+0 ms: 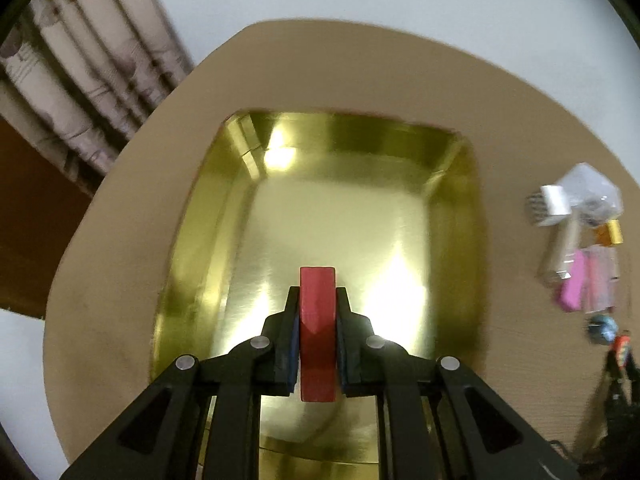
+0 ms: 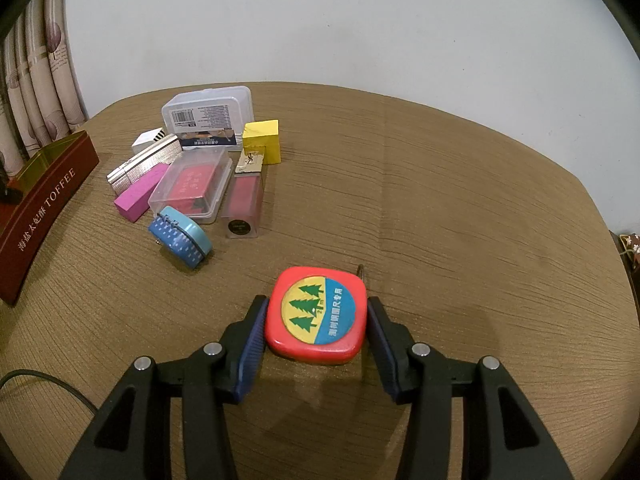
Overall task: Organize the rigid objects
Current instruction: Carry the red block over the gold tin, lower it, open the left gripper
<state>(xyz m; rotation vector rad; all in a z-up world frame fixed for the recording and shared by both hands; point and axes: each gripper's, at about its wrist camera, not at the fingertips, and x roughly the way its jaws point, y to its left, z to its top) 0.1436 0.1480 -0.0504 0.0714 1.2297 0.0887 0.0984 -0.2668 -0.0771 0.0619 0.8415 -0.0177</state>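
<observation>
In the left wrist view, my left gripper (image 1: 317,292) is shut on a flat red block (image 1: 317,320) that stands on edge between the pads. It hangs over the shiny gold tray (image 1: 452,160), whose inside shows nothing else. In the right wrist view, a red tape measure (image 2: 316,314) with a yellow-and-blue tree label sits between the blue pads of my right gripper (image 2: 316,304). Both pads touch its sides, low over the brown table (image 2: 480,200).
A pile lies at the back left: a clear box (image 2: 208,118), yellow block (image 2: 262,140), pink block (image 2: 140,192), blue tin (image 2: 180,236), red lipstick case (image 2: 242,204) and silver case (image 2: 144,164). A dark red toffee tin (image 2: 44,200) stands at the left edge. A black cable (image 2: 40,380) lies near the front left.
</observation>
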